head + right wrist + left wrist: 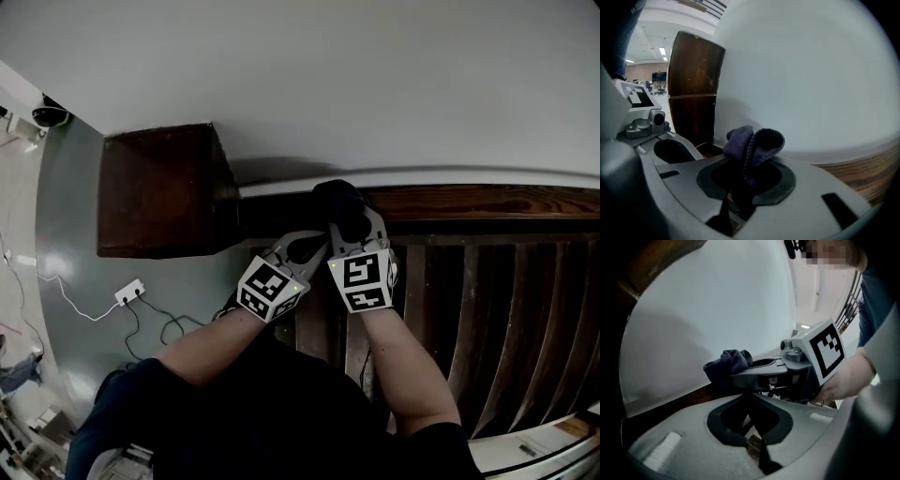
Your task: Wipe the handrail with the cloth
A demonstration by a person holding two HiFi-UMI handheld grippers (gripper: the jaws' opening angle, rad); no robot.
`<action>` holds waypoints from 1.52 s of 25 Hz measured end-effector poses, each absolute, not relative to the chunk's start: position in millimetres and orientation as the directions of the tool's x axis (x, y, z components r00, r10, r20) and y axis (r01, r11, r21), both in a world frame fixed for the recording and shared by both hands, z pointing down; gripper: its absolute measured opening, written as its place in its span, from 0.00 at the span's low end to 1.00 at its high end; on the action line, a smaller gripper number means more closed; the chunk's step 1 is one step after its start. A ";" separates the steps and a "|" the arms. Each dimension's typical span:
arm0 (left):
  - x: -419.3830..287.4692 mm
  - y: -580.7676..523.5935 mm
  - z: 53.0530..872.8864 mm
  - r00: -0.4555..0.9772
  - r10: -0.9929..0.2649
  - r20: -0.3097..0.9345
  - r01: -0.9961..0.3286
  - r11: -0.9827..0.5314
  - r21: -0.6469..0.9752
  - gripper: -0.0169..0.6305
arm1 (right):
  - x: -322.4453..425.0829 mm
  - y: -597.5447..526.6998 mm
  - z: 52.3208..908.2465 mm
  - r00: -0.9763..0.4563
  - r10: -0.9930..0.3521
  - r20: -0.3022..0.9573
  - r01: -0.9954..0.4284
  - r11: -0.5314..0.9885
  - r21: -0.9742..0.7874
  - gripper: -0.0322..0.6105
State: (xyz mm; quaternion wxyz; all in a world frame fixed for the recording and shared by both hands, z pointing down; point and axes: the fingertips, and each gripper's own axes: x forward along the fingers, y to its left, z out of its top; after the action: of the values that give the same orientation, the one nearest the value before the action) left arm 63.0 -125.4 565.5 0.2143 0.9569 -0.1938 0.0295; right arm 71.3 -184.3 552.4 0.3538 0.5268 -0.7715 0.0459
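Clamped tight in right gripper at centre frame: dark cloth, bunched against left end of wooden handrail. Just beside it at left, left gripper, jaws closed and empty. Dark post at left, white wall across top.

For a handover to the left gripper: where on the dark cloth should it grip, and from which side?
Grip the bunched fold of the cloth that stands out beyond the tips of the right gripper. Probably come from the left with the left gripper: the wall blocks the far side and the handrail lies below.
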 end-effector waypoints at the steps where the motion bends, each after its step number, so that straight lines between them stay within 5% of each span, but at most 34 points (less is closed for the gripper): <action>1: 58.7 -123.7 570.9 0.920 -0.364 0.147 -0.392 -0.828 0.401 0.03 | 64.3 -184.4 556.5 -0.205 -0.774 0.600 -0.841 0.453 0.297 0.20; 23: -26.5 -111.7 629.4 0.855 -0.462 0.237 -0.519 -0.756 0.399 0.03 | -43.2 -187.1 622.8 -0.352 -0.686 0.637 -0.818 0.556 0.147 0.20; 38: 92.0 -115.6 535.6 0.956 -0.276 0.097 -0.293 -0.895 0.336 0.03 | 118.5 -187.7 528.0 -0.101 -0.810 0.578 -0.936 0.275 0.222 0.20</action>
State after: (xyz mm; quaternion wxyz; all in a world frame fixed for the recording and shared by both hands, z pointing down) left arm 92.0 -115.6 535.6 0.1760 0.9732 -0.1463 0.0234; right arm 118.5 -187.7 528.0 0.3119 0.5936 -0.7349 0.1011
